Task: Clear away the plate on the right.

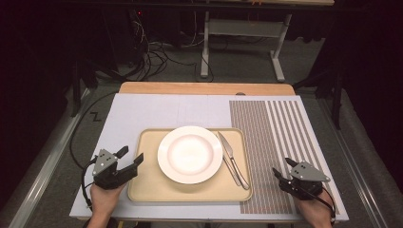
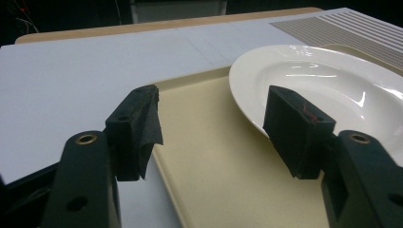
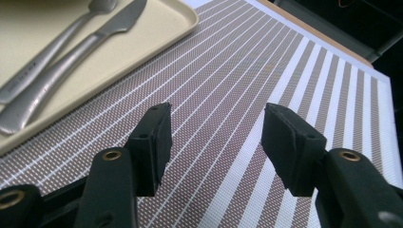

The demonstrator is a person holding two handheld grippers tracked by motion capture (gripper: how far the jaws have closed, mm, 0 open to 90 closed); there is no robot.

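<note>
Left tool [image 1: 131,157] gapes wide with nothing between its jaws, straddling the near-left edge of the tray [image 1: 147,185]. Right tool [image 1: 282,167] also parted and holding nothing, over the striped mat [image 1: 266,142] just right of the tray. On the tray: white plate [image 1: 189,154] in the middle, knife [image 1: 229,154] and fork [image 1: 236,171] side by side to its right. All on the bench [image 1: 157,109].
</note>
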